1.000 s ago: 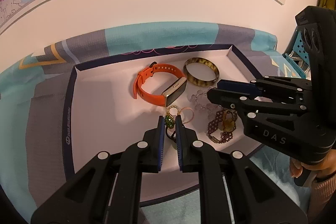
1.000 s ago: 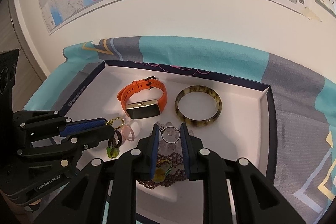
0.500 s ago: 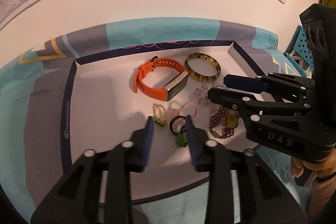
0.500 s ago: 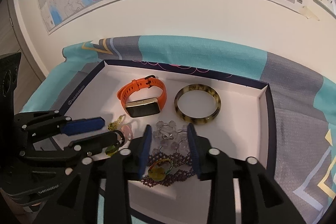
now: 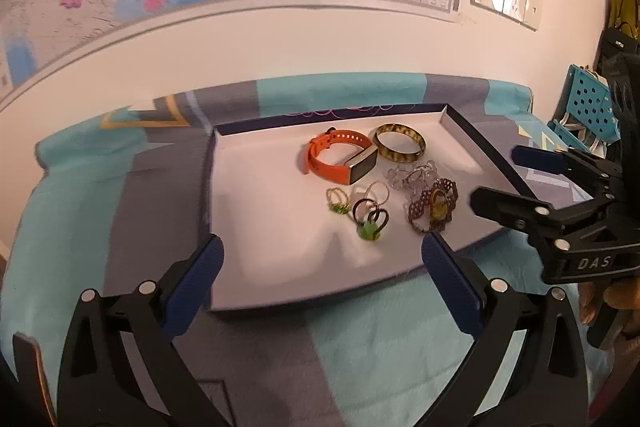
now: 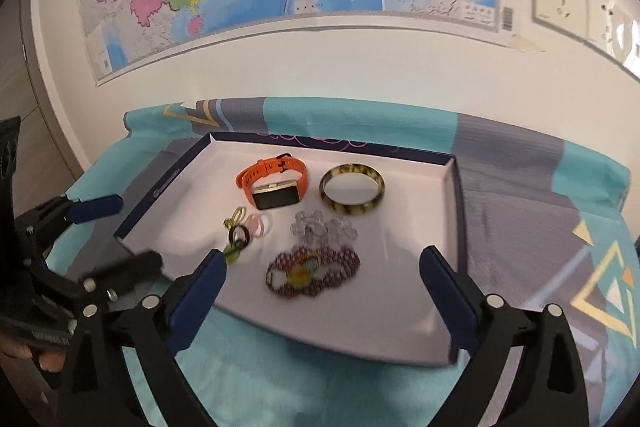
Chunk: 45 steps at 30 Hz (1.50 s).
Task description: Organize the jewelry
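Both claws have just let go and drawn back from the tray: the left claw [image 5: 322, 261], a second ago clenched over the small rings, and the right claw [image 6: 322, 269], then clenched over the clear bead bracelet, are each still spreading their jaws, with nothing between the pads. This suggests the last two pieces have been set down and the arranging is at or near its end. The jewelry lies inside a shallow white tray [image 5: 256, 227] with a dark rim, resting on a teal-and-grey cloth [image 5: 120, 187] over the table. At the back stand an orange watch [image 5: 342, 163] and, just beside it, a mottled amber bangle [image 5: 400, 148]. In front lie a clear bead bracelet [image 5: 412, 175], a dark purple beaded bracelet [image 5: 434, 205] with a yellowish centre, and a loose cluster of small rings [image 5: 362, 207], some gold, some dark, some with green stones. The pieces sit near one another in the tray's right half; the left half is bare.
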Available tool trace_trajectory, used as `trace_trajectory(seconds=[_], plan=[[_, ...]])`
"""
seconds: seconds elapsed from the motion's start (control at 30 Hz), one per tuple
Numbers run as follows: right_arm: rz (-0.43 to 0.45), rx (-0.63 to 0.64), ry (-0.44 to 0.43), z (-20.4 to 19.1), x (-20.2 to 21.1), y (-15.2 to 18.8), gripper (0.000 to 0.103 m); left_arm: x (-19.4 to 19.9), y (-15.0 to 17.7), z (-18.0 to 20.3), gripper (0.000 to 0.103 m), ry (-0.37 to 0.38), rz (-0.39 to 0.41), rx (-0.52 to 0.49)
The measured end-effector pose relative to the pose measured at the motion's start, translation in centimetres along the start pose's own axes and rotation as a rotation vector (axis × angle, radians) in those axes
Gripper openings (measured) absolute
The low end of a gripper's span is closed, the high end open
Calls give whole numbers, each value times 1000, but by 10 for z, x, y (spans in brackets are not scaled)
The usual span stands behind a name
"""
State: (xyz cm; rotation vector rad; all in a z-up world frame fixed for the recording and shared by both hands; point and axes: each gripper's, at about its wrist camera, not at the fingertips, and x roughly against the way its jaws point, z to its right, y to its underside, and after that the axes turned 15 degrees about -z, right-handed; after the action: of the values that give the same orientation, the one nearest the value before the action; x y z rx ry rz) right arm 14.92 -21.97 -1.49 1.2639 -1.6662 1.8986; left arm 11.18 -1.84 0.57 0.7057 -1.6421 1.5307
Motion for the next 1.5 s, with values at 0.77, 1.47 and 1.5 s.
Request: trace_trajectory(seconds=[0.77,1.47,1.5], plan=[[-10,-34,11,-30,22,68,96,31,55,6,98,-44,-15,93],[-24,-38,5,-36,24,83,96,33,66,12,98,-65,-18,78],[-24,-38,5,-36,24,84,96,33,66,12,98,-64,-18,79]])
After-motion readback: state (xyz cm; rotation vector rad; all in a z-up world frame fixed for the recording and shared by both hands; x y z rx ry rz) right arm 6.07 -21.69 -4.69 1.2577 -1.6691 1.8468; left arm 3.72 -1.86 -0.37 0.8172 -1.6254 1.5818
